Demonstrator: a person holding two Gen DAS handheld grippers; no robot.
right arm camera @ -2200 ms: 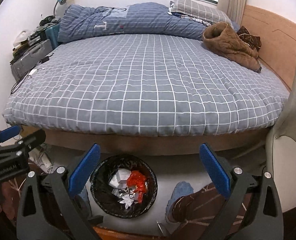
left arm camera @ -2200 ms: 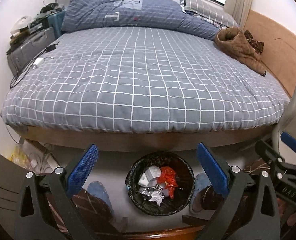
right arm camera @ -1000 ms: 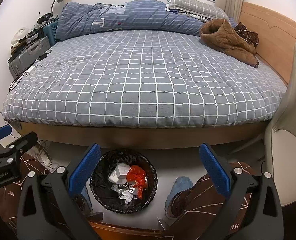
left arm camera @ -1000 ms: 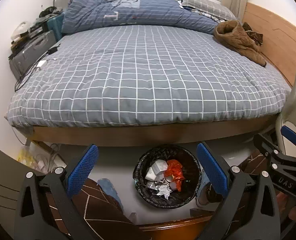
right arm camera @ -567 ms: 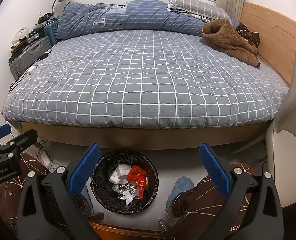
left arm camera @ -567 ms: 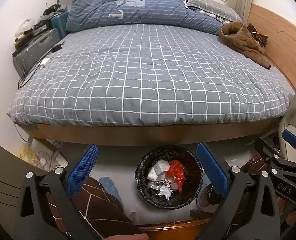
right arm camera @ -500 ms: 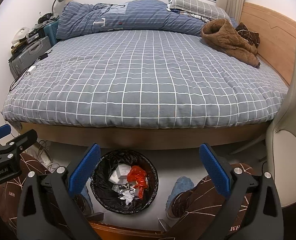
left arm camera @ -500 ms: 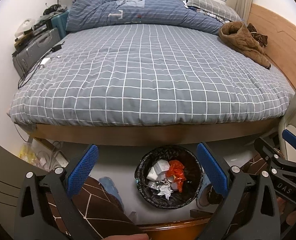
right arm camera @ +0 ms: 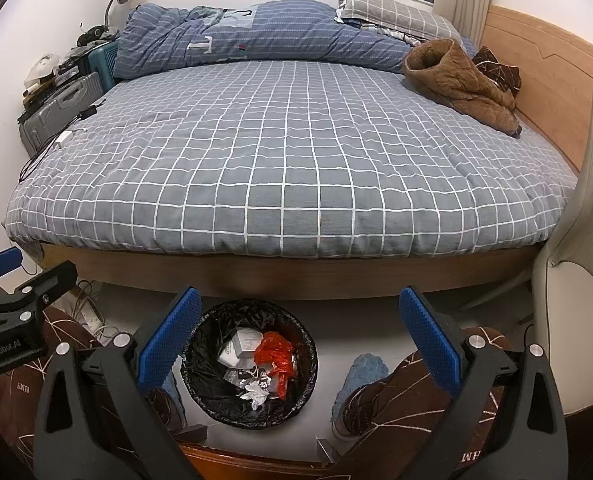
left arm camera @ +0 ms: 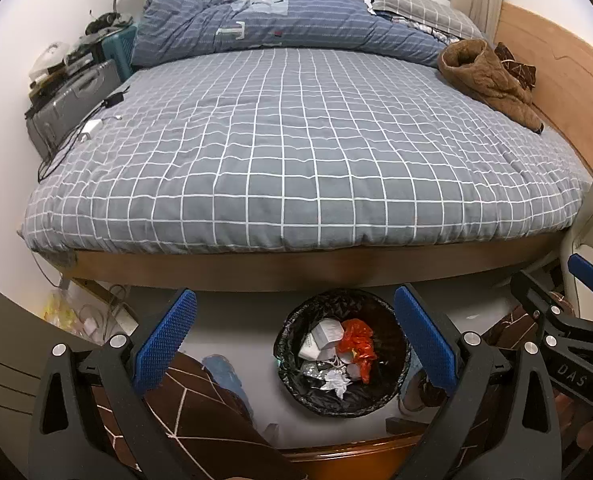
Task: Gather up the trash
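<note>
A round bin with a black liner (left arm camera: pixel 296 336) (right arm camera: pixel 200 344) stands on the floor in front of the bed. Inside it lie a red plastic bag (left arm camera: pixel 354 342) (right arm camera: pixel 274 354), a white box (left arm camera: pixel 324 332) (right arm camera: pixel 242 342) and crumpled foil and paper (left arm camera: pixel 332 378) (right arm camera: pixel 256 390). My left gripper (left arm camera: pixel 296 308) is open and empty, held above the bin. My right gripper (right arm camera: pixel 300 302) is open and empty, also above the bin. Each gripper shows at the edge of the other's view.
A bed with a grey checked cover (left arm camera: pixel 296 140) fills the view, with a blue duvet (left arm camera: pixel 264 20), a pillow (right arm camera: pixel 392 12) and a brown jacket (right arm camera: pixel 456 80). A suitcase (left arm camera: pixel 68 100) and clutter stand left. A beige chair (right arm camera: pixel 584 240) stands right. My legs in brown trousers (right arm camera: pixel 396 412) are below.
Both views have shifted slightly, with the bin sliding a little in the frames. Both grippers stay open and empty.
</note>
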